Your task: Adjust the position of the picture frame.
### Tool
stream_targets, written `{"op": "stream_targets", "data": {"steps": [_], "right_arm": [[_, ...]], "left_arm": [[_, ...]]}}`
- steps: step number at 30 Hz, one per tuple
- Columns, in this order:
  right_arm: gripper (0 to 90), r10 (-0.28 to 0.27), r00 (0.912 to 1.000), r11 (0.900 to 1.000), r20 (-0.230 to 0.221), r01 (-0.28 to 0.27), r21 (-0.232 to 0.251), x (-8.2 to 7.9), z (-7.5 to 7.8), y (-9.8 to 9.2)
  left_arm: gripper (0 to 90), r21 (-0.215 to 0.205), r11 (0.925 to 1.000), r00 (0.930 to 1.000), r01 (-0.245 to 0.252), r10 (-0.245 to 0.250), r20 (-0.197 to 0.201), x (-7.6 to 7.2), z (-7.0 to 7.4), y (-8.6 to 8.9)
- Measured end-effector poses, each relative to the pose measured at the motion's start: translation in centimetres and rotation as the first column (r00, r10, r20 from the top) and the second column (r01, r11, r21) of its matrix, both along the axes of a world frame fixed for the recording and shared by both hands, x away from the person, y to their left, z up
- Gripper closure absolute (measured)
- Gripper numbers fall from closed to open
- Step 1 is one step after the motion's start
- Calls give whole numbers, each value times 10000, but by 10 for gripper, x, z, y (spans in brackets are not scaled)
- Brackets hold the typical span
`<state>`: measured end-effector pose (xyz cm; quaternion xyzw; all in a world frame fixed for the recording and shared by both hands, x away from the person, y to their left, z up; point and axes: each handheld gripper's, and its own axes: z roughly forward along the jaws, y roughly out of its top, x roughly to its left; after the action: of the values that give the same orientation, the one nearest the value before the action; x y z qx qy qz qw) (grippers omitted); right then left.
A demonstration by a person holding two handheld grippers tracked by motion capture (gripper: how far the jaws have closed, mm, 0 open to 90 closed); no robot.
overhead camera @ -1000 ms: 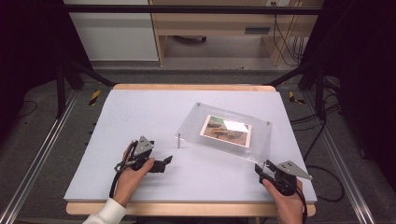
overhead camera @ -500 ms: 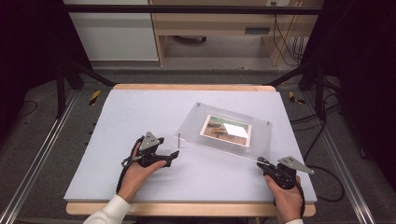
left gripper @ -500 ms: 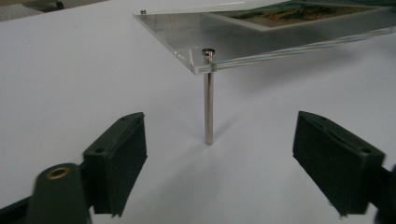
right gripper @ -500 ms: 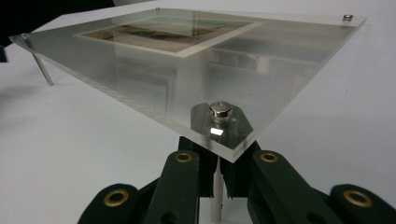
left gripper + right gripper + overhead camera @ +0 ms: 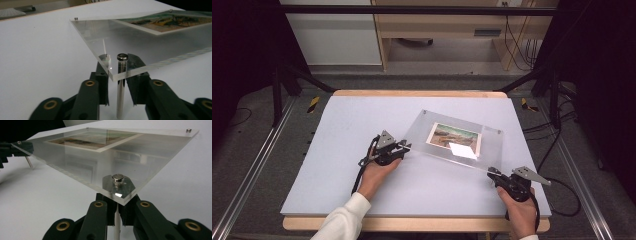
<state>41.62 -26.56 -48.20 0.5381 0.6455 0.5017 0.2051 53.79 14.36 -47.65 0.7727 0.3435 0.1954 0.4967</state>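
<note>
The table point(image 5: 337, 150) takes up the middle of the high view. The acrylic frame point(image 5: 492, 145) sits right of centre, with the picture point(image 5: 447, 134) inside it. The left gripper point(image 5: 404, 146) is at its left corner, centre frame, where a metal pin point(image 5: 120, 85) stands between its jaws. The right gripper point(image 5: 491, 173) is at the frame's near corner, lower right.

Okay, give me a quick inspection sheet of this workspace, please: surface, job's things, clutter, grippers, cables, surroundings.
Surface: white table top, wood edge.
Job's things: clear acrylic frame with landscape print, tilted; metal pin at its near corner.
Clutter: nothing seen.
Grippers: left hand-held gripper has just been closing, pin between its jaws; right hand-held gripper shut on the peg under the frame's corner.
Cables: one trails from each gripper.
Surroundings: wooden bench, dark curtains, grey floor.
</note>
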Motion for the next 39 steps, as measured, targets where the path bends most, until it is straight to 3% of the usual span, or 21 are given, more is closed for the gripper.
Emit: {"op": "stream_targets", "data": {"steps": [3, 4, 8, 12, 16, 21, 27, 31, 35, 37, 39], "right_arm": [[841, -17, 10000, 10000, 21, 17, 60, 0, 0, 0], [835, -1, 10000, 10000, -1, 1, 36, 0, 0, 0], [769, -114, 9999, 9999, -22, 114, 80, 1, 0, -1], [847, -17, 9996, 10000, 281, 19, -86, 1, 3, -1], [850, -58, 9966, 9982, 822, 107, -591, 1, 13, 1], [842, 274, 9889, 9974, 1462, -174, -695, 7, 27, 12], [836, 1090, 9810, 9909, 1606, -943, -965, 28, 38, 45], [837, 1626, 9722, 9830, 1687, -1448, -1128, 48, 45, 72], [837, 2011, 9659, 9744, 1631, -1802, -1340, 67, 48, 95], [837, 2065, 9653, 9728, 1601, -1849, -1399, 74, 49, 100], [839, 2053, 9672, 9723, 1495, -1841, -1441, 77, 47, 100]], "left_arm": [[788, -441, 9990, 9998, -12, 3, -199, 1, -1, 0], [825, -424, 9991, 9997, -74, 65, -228, 1, -1, -1], [836, -415, 9990, 9998, -165, 159, -144, 0, 0, -2], [840, -514, 9986, 9999, -147, 149, 24, 0, 4, -2], [841, -860, 9961, 9992, -208, 237, 327, -7, 15, 2], [836, -1059, 9927, 9974, -569, 612, 380, -19, 32, 23], [835, -1126, 9832, 9864, -1438, 1515, 633, -43, 46, 64], [830, -1204, 9715, 9733, -2041, 2146, 814, -54, 45, 92], [830, -1337, 9603, 9623, -2449, 2576, 877, -51, 39, 111], [829, -1346, 9593, 9614, -2482, 2610, 873, -48, 34, 112], [825, -1356, 9614, 9655, -2392, 2503, 713, -48, 28, 110]]}}
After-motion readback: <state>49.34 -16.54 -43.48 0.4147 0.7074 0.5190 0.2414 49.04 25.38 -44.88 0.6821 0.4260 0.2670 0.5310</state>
